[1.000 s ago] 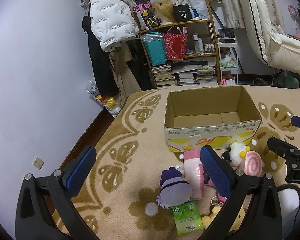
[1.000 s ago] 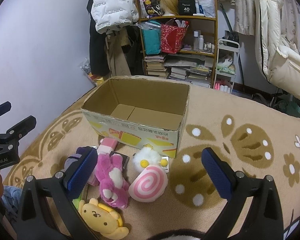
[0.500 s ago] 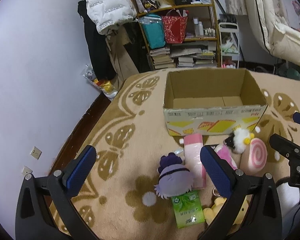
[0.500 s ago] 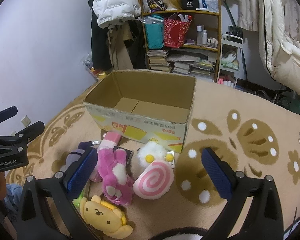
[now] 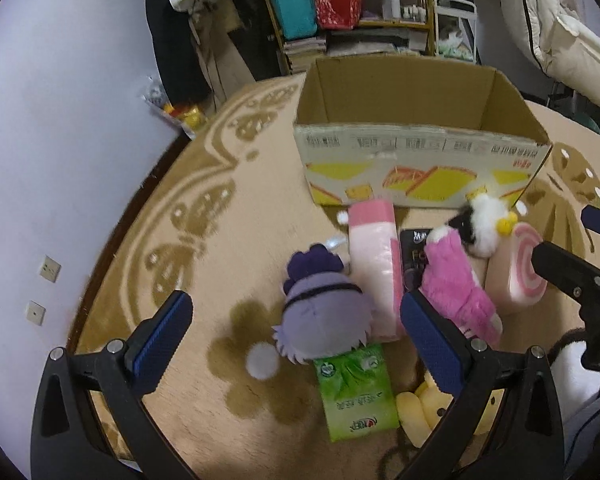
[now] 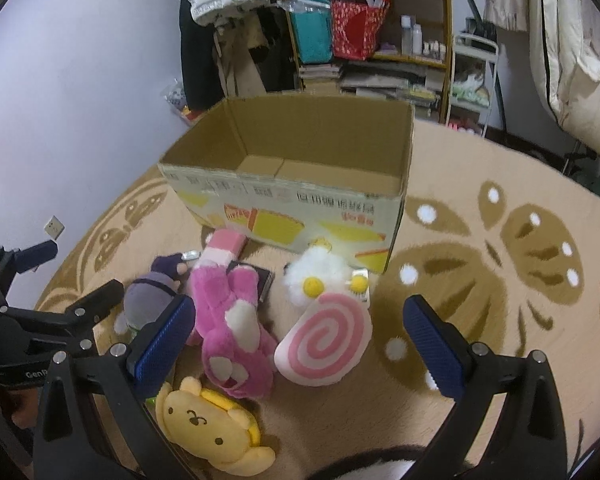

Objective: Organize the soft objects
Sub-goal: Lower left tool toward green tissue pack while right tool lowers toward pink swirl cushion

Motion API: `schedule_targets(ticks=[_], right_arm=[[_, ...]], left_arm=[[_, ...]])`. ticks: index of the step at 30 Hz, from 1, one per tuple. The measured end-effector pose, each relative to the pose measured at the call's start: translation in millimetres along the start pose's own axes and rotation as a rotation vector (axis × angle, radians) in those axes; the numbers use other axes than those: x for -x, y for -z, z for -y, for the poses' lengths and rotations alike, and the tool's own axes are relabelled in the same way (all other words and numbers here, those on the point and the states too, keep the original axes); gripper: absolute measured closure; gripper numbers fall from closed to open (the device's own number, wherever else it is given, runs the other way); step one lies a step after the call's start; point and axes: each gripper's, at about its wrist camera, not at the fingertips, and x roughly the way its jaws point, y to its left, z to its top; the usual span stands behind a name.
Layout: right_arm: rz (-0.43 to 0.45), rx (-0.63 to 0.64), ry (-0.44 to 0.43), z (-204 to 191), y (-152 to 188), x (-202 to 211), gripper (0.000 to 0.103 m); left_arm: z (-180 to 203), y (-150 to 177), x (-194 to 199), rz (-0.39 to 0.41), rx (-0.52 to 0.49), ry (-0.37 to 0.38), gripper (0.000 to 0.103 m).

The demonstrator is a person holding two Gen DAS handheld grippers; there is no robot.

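We see our right gripper [image 6: 298,334] with its blue fingers [image 6: 434,346] wide apart and nothing between them; under it lies a pink swirl cushion [image 6: 324,346] touching a fluffy white toy [image 6: 314,278]; a pink plush [image 6: 232,324] lies just beside them; a yellow plush [image 6: 208,426] is close to us; the open cardboard box [image 6: 300,204] stands behind on the rug [image 6: 500,280]; our left gripper [image 6: 60,280] shows at the left edge.
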Motion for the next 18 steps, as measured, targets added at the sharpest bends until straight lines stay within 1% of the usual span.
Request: schedule_targets(ticks=[3, 6, 14, 17, 18], right_arm=[[-0.024, -0.012, 0.006, 2.7, -0.6, -11.1, 0.0], [-0.049, -0.043, -0.002, 8.4, -0.9, -19.1, 0.0], [-0.137, -0.134, 0.01, 28.7, 1.7, -39.5, 0.0], [-0.168, -0.163, 0.008, 35.1, 3.0, -46.0, 0.006], [-0.183, -0.168, 0.006, 36.8, 4.2, -48.9, 0.01]], left_arm=[[2.3, 4.8, -10.2, -0.028, -0.006, -0.003, 0.0], [4.6, 10.5, -24.1, -0.077, -0.012, -0.01, 0.0], [8.2, 14.2, -47.6, -0.186, 0.014, 0.048, 0.0], [8.2, 16.7, -56.3, -0.239, 0.015, 0.061, 0.0], [7.7, 17.7, -59.2, -0.256, 0.02, 0.066, 0.0]])
